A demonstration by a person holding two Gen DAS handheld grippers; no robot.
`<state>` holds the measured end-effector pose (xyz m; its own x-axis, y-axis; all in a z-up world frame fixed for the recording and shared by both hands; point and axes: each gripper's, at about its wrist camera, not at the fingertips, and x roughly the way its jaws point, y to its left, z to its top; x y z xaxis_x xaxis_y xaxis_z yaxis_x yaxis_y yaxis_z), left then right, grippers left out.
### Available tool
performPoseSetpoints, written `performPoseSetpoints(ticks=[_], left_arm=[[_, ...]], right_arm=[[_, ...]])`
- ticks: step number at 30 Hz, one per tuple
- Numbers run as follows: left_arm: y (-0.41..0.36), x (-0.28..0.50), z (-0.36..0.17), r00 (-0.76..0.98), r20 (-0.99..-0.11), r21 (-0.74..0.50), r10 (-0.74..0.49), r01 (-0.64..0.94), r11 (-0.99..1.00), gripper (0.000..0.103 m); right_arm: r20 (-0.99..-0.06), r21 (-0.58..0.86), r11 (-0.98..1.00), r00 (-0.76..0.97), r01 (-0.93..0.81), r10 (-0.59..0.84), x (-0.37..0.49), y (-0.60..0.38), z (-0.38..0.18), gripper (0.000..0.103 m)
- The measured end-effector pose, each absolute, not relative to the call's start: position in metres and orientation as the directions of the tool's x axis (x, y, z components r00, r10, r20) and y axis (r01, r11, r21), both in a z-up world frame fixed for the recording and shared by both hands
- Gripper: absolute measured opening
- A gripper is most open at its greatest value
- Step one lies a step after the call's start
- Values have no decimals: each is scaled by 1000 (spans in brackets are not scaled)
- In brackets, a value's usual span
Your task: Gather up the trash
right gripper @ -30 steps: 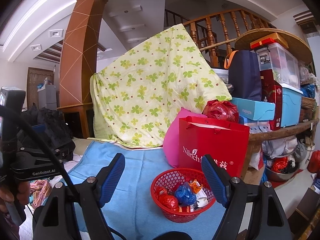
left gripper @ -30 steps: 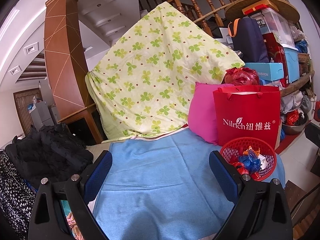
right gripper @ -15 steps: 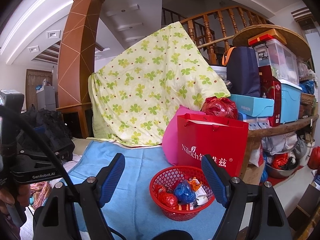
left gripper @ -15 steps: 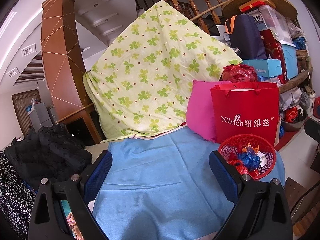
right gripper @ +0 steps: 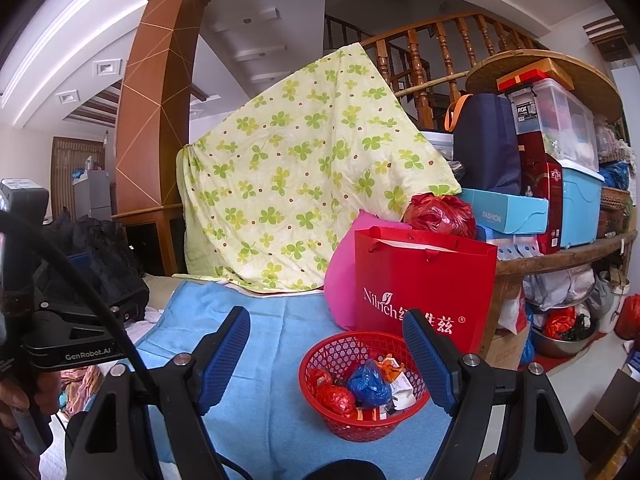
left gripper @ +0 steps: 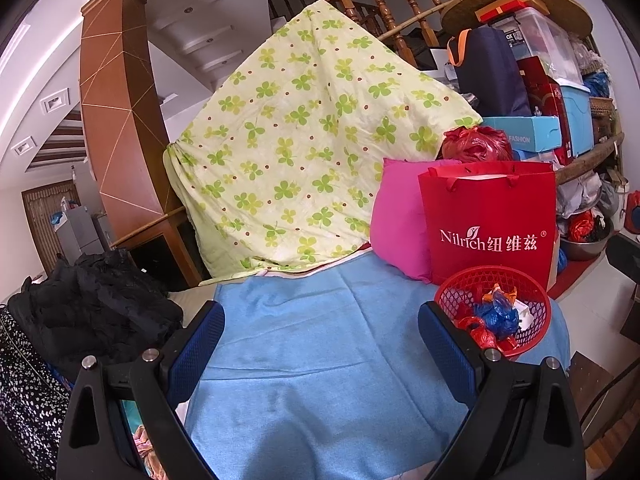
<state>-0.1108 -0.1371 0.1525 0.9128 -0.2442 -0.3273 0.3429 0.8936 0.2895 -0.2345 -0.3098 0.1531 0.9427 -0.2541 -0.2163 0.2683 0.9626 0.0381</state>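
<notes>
Item: red basket of trash, sitting on blue cloth.
Right gripper is hovering nearer, basket between its spread fingers; left gripper is gaping empty, basket rightward.

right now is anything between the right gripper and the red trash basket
Nothing visible. The right gripper is open and empty, and the red basket sits on the blue cloth just ahead of its fingers. The red paper bag stands behind the basket, not in the way.
</notes>
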Motion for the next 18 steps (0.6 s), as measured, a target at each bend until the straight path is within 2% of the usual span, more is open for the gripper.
performPoseSetpoints(ticks=[18], left_arm=[[-137, -112, 149, 908, -332, 301, -254, 357, 884, 97]], right_arm=[[-218, 34, 963, 942, 269, -255, -233, -313, 153, 82]])
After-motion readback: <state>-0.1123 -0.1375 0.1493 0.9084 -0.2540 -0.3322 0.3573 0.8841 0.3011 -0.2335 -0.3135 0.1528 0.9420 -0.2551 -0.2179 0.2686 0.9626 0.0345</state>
